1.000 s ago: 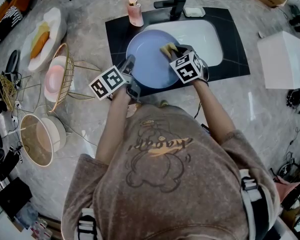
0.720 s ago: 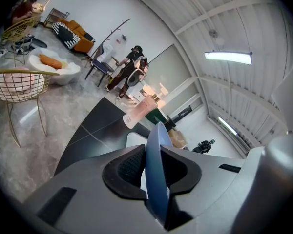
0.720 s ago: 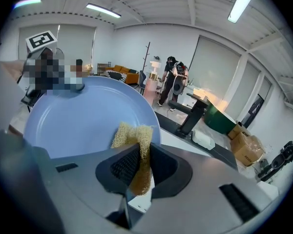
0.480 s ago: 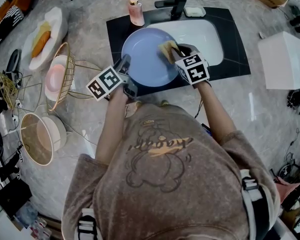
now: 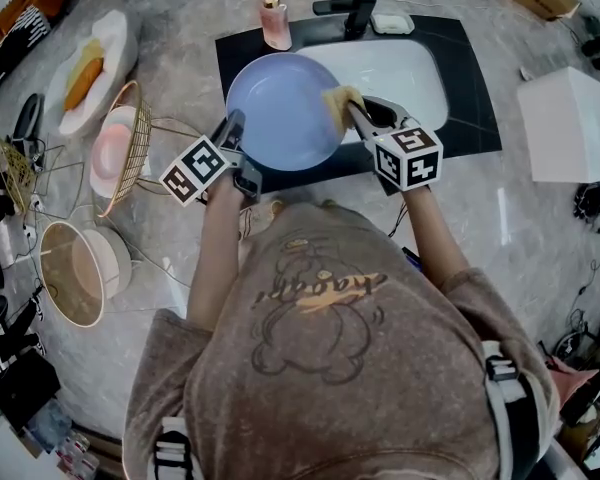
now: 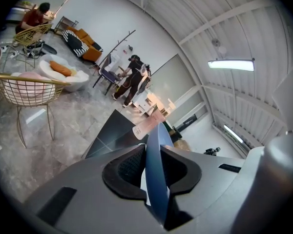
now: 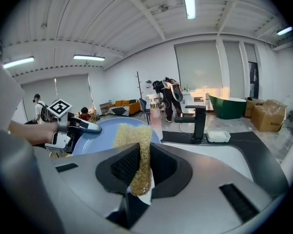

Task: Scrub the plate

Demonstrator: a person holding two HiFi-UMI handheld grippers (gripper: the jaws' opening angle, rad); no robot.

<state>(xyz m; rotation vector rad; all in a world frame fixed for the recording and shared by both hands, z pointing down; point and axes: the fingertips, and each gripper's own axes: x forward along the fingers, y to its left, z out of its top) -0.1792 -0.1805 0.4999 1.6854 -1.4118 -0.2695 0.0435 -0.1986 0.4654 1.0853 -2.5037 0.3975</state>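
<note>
A round blue plate is held tilted over the white sink. My left gripper is shut on the plate's near left rim; in the left gripper view the blue plate shows edge-on between the pads. My right gripper is shut on a yellow sponge that rests against the plate's right edge. The right gripper view shows the sponge pinched upright between the pads, with the plate and the left gripper just beyond it.
A black faucet, a pink soap bottle and a white soap dish stand behind the sink on the dark mat. Gold wire racks with bowls stand at left. A white box sits at right.
The plate has been lifted and moved left, away from the basin, tilting up. My right gripper with the sponge has slid from the plate's middle to its right edge.
</note>
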